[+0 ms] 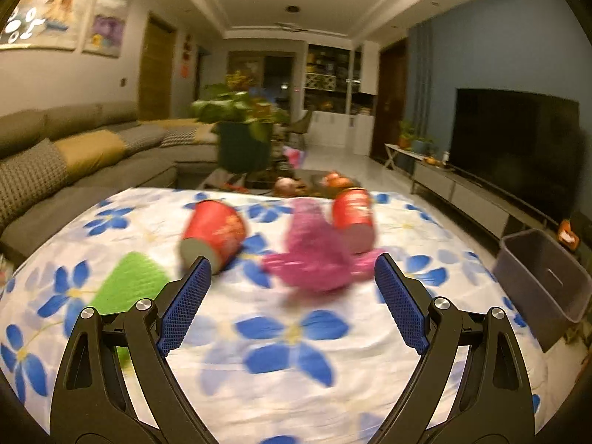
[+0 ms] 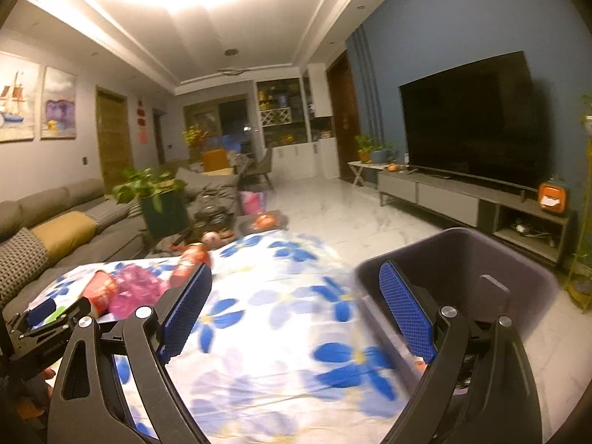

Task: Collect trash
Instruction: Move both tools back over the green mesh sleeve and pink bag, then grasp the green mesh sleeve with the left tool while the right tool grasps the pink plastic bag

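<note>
Trash lies scattered on a tabletop [image 1: 292,333] covered with a white cloth printed with blue flowers. In the left wrist view, the left gripper [image 1: 292,272] hangs above the cloth with its jaws spread wide and nothing between the blue pads. Ahead of it, a red paper cup [image 1: 214,233] lies on its side, its base toward the camera, just beyond the left pad. A crumpled pink wrapper [image 1: 314,255] sits in the middle, and a second red cup [image 1: 353,218] lies tipped just behind it, touching or nearly so; motion blur hides the contact. A green piece [image 1: 129,281] lies on the cloth to the left, partly behind the gripper frame. A dark grey bin [image 1: 544,277] stands off the tabletop's right edge.

In the right wrist view, the right gripper [image 2: 296,285] also has its jaws wide apart, empty, held over the right side of the cloth. The grey bin [image 2: 462,259] is close, right behind the right pad, its opening facing up. The cups and pink wrapper [image 2: 137,288] lie far to the left, near the left gripper's frame [image 2: 44,329].
</note>
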The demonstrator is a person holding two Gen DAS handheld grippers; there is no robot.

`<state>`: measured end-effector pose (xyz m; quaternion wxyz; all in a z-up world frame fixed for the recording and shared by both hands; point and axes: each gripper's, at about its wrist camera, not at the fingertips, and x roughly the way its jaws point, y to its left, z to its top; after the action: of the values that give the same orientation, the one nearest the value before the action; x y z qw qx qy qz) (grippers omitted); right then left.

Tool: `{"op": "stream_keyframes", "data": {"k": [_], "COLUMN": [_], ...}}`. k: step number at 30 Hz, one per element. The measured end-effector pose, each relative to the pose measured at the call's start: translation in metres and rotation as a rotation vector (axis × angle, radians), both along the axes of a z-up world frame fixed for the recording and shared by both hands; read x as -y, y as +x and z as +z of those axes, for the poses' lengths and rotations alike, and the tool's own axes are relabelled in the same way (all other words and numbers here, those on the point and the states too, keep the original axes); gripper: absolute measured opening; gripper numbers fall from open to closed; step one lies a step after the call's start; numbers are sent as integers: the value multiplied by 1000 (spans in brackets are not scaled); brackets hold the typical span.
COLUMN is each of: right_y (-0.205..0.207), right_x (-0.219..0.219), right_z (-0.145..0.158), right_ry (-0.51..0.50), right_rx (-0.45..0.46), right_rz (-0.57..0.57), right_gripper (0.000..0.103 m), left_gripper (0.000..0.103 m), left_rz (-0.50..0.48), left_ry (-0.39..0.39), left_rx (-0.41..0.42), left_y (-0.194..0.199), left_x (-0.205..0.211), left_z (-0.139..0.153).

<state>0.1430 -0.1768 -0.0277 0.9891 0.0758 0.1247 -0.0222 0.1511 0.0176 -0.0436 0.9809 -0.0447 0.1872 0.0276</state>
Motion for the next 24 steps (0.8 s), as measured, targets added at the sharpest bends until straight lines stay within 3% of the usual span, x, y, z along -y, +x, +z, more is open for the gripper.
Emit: {"op": "stream_keyframes", "data": {"k": [12, 18, 24], "right_y": [43, 85, 134], "right_x": [-98, -145, -179], "right_z": [-13, -18, -37], "right_ry": [-68, -85, -100], "right_rx": [-48, -69, -148], "right_rz": [190, 256, 270], "right_gripper": [89, 89, 89], "left_gripper": [88, 88, 88], "left_rz": [162, 188, 194], "left_ry": [-14, -33, -75], "left_rx": [-21, -41, -56], "left_y": [-27, -29, -19], "left_x": [-89, -113, -127], "left_z": [-7, -9, -13]}}
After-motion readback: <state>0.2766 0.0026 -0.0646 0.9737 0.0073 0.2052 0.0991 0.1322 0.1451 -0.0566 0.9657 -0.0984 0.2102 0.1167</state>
